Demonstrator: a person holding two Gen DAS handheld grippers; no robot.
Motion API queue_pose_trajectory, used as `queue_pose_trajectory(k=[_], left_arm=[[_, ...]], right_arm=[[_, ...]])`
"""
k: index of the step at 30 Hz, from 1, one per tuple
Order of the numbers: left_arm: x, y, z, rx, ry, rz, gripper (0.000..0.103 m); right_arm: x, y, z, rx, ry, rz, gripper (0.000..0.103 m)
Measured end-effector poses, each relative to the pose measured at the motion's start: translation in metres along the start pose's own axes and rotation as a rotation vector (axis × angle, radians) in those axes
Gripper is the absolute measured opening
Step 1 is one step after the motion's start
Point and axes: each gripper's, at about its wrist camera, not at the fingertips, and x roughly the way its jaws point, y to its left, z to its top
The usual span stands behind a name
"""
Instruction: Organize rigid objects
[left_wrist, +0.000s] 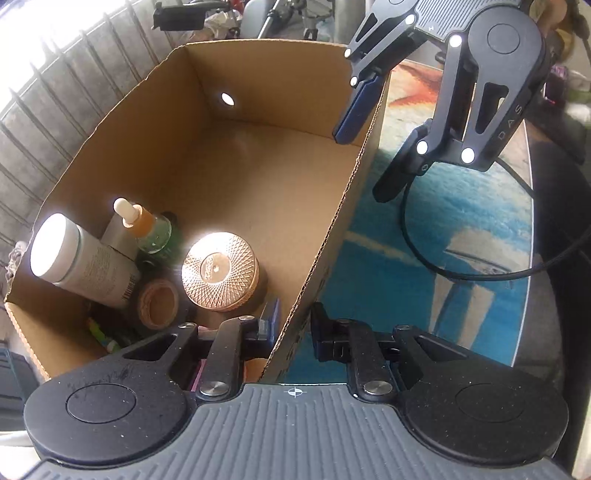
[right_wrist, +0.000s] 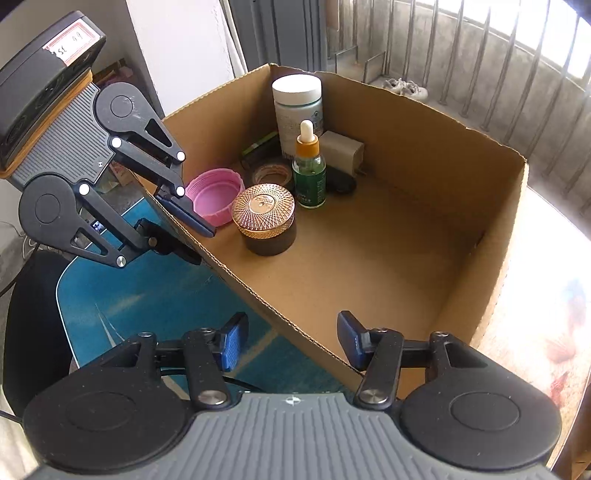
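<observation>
Right wrist view, left hand-held gripper (right_wrist: 184, 236) clamped on cardboard box (right_wrist: 509, 206) wall, right hand-held gripper (right_wrist: 291, 339) straddling it unclamped, items half hidden.

A big brown cardboard box (right_wrist: 461, 192) stands open. In one corner of the box stand a white-lidded bottle (right_wrist: 297, 110), a green dropper bottle (right_wrist: 309, 173), a gold-lidded jar (right_wrist: 264, 218) and a pink cap (right_wrist: 215, 199), close together.
</observation>
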Motion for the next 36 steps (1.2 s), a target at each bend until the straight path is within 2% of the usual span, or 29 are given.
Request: queue_pose_trajectory(k=[10, 15, 18, 21, 23, 24, 27, 30, 32, 36], left_arm=[[-0.007, -0.005, -0.017, -0.063, -0.022, -0.051, 0.017], [-0.011, -0.020, -0.019, -0.034, 0.014, -0.036, 0.019], [-0.016, -0.020, -0.020, -0.067, 0.020, -0.011, 0.021], [-0.034, -0.011, -0.022, -0.113, -0.035, 0.053, 0.028], [-0.054, 0.001, -0.028, -0.189, -0.110, 0.089, 0.039], [-0.059, 0.005, -0.029, -0.229, -0.144, 0.111, 0.041], [-0.073, -0.007, -0.033, -0.336, -0.198, 0.216, 0.042], [-0.085, -0.021, -0.039, -0.461, -0.300, 0.351, 0.050], [-0.090, -0.032, -0.043, -0.521, -0.365, 0.428, 0.059], [-0.087, -0.051, -0.049, -0.637, -0.438, 0.501, 0.061]], right_arm=[[-0.008, 0.001, -0.012, 0.009, 0.007, 0.114, 0.056], [-0.003, 0.010, -0.009, 0.030, 0.002, 0.151, 0.056], [-0.008, 0.014, -0.015, 0.032, -0.018, 0.154, 0.056], [-0.013, -0.001, -0.016, 0.094, -0.065, 0.206, 0.056], [-0.019, -0.011, -0.017, 0.155, -0.106, 0.248, 0.057], [-0.022, -0.017, -0.014, 0.178, -0.126, 0.257, 0.057], [-0.043, -0.013, -0.020, 0.181, -0.186, 0.191, 0.057], [-0.063, 0.001, -0.030, 0.216, -0.256, 0.111, 0.057], [-0.079, 0.016, -0.043, 0.243, -0.367, 0.015, 0.057], [-0.107, 0.044, -0.068, 0.334, -0.609, -0.067, 0.057]])
